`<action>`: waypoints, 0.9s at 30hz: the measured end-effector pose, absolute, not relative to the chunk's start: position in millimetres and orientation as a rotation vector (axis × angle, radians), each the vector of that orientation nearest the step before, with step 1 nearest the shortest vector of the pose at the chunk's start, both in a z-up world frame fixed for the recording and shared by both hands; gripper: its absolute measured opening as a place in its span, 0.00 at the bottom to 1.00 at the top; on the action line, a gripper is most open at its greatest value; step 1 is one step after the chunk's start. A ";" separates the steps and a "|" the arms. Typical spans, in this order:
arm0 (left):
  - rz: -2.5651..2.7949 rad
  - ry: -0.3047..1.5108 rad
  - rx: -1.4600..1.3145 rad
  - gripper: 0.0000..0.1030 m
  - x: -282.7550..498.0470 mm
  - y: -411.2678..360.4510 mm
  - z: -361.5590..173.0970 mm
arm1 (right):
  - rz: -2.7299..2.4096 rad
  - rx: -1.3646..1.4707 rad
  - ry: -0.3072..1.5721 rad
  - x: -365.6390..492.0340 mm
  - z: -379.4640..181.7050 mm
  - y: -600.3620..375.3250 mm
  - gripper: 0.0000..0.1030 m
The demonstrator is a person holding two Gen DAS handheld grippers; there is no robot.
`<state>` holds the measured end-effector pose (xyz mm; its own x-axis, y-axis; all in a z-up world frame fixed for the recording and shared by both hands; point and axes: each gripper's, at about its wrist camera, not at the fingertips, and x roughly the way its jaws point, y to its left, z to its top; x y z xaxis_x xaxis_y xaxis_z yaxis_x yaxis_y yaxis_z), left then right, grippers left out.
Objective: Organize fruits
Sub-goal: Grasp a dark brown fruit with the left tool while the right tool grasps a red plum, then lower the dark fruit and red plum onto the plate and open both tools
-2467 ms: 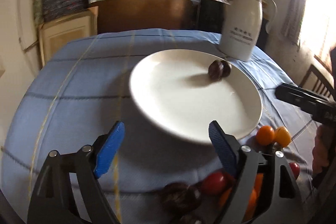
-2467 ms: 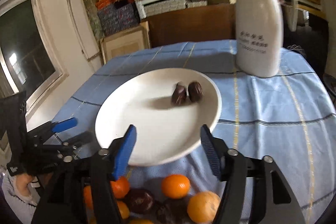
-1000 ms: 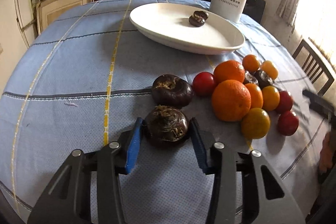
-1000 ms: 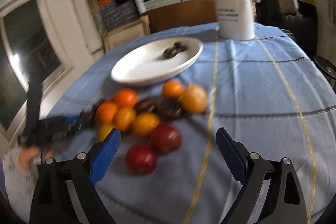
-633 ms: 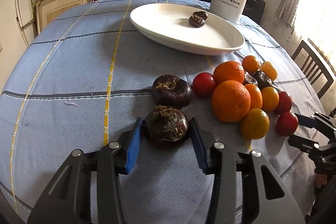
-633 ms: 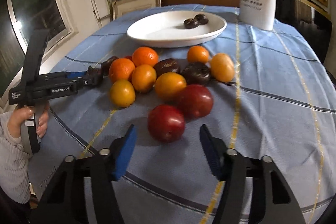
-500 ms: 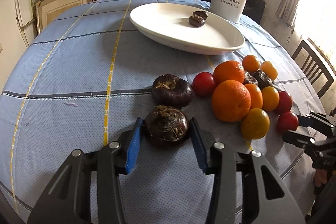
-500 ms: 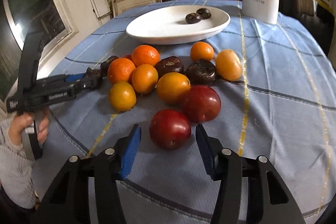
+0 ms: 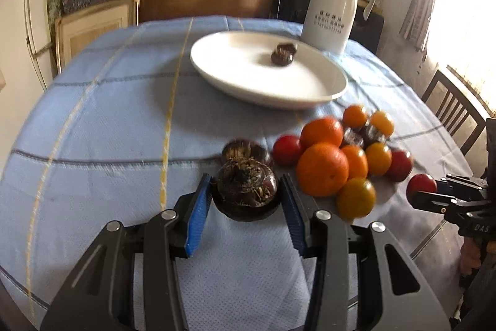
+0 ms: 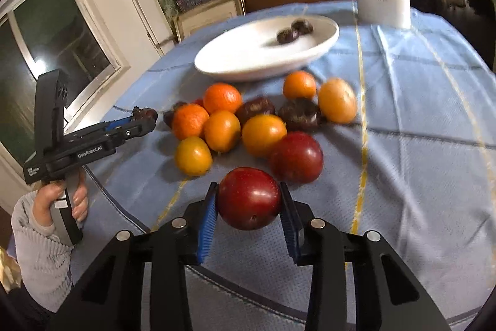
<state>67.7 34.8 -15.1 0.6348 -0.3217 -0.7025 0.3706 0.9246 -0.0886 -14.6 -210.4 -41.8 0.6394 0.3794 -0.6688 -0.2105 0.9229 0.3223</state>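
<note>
My left gripper [image 9: 246, 186] is shut on a dark brown water chestnut [image 9: 246, 191], just in front of a second chestnut [image 9: 245, 146] on the blue cloth. My right gripper [image 10: 248, 200] is shut on a red fruit [image 10: 249, 197], its blue pads pressing both sides. Beyond it lies a pile of oranges [image 10: 263, 134], small yellow-orange fruits, dark chestnuts and another red fruit [image 10: 296, 157]. The white plate [image 9: 310, 89] farther back holds two chestnuts [image 9: 282, 53]. In the left wrist view, the right gripper [image 9: 424, 191] shows at the right edge.
A white thermos jug [image 9: 331, 17] stands behind the plate. A wooden chair [image 9: 449, 107] is at the table's right side. Shelves and boxes fill the back wall. A hand in a grey sleeve [image 10: 40, 216] holds the left gripper near the table's left edge.
The right jaws, wide a second ago, came down around the nearest red fruit and closed on it. The left gripper kept its grip on the chestnut and tipped up slightly.
</note>
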 end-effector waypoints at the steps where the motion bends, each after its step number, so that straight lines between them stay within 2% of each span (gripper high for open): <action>1: -0.400 0.778 0.069 0.43 70.6 32.4 -7.2 | 0.341 0.220 0.799 -13.8 -35.9 -210.8 0.37; 9: -0.390 0.731 0.093 0.43 132.4 -10.3 32.3 | 0.280 0.199 0.692 63.1 19.4 -219.1 0.37; 16: -0.360 0.779 0.058 0.43 182.2 -27.2 9.1 | 0.261 0.266 0.748 148.2 2.0 -221.2 0.39; 17: -0.356 0.779 0.063 0.44 184.3 -27.2 6.6 | 0.260 0.292 0.745 154.7 -3.0 -223.4 0.46; 19: -0.345 0.767 0.066 0.60 186.8 -23.4 4.2 | 0.252 0.329 0.744 158.5 -10.1 -228.6 0.61; 20: -0.343 0.763 0.059 0.70 186.7 -20.5 4.1 | 0.261 0.343 0.737 157.3 -10.7 -231.6 0.61; 27: -0.326 0.738 0.068 0.73 172.6 -5.6 7.5 | 0.240 0.369 0.665 137.4 -1.7 -245.7 0.63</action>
